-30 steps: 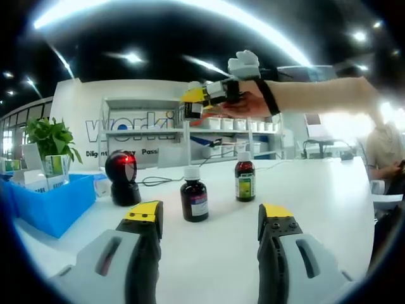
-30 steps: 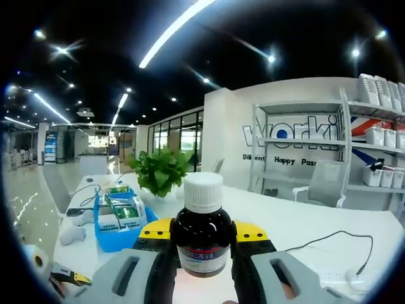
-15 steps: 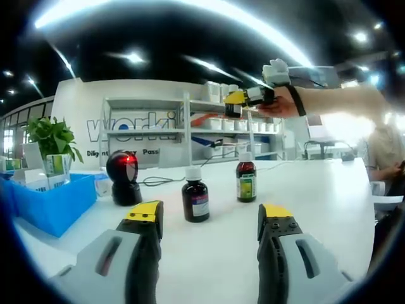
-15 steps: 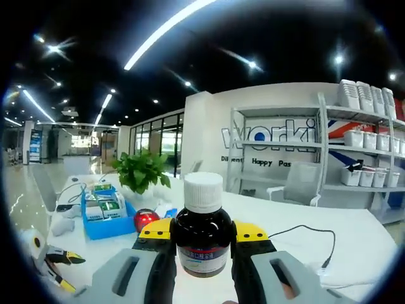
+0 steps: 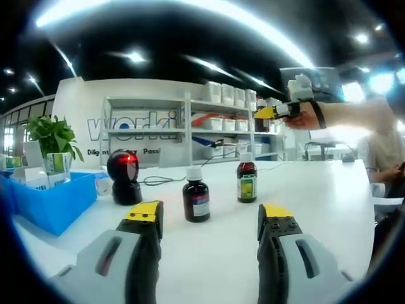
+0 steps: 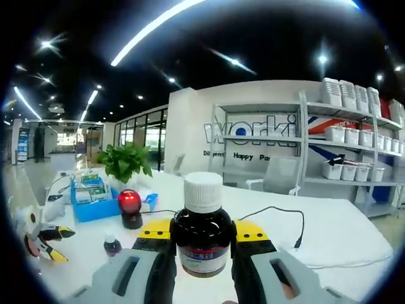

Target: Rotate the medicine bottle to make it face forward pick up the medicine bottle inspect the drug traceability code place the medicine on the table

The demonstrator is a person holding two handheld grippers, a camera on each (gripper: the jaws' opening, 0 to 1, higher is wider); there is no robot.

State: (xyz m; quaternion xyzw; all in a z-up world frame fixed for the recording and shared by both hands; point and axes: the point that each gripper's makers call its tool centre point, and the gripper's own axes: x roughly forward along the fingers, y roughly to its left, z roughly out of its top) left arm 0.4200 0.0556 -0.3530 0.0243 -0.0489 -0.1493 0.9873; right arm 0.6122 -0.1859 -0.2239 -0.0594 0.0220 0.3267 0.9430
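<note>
A brown medicine bottle [image 6: 202,237] with a white cap and a blue-edged label stands upright between the yellow-tipped jaws of my right gripper [image 6: 202,229], which is shut on it and held high above the table. In the left gripper view that right gripper [image 5: 276,113] hangs at the upper right in a person's hand. My left gripper [image 5: 210,214] is open and low over the white table [image 5: 316,190], empty. Ahead of it stand a brown bottle [image 5: 196,201] and a second bottle [image 5: 247,180] with a green label. The left gripper [image 6: 44,242] also appears at the left edge of the right gripper view.
A black scanner with a red light [image 5: 124,178] stands left of the bottles, a black cable [image 6: 278,218] trailing behind it. A blue bin [image 5: 44,201] of boxes and a potted plant [image 5: 54,136] sit at the left. Shelving [image 5: 190,126] lines the back wall. A person [image 5: 386,152] sits at the right.
The right gripper has carried the held bottle to the right, staying high over the table, and its view has swung round onto the scanner and table. The left gripper has stayed put.
</note>
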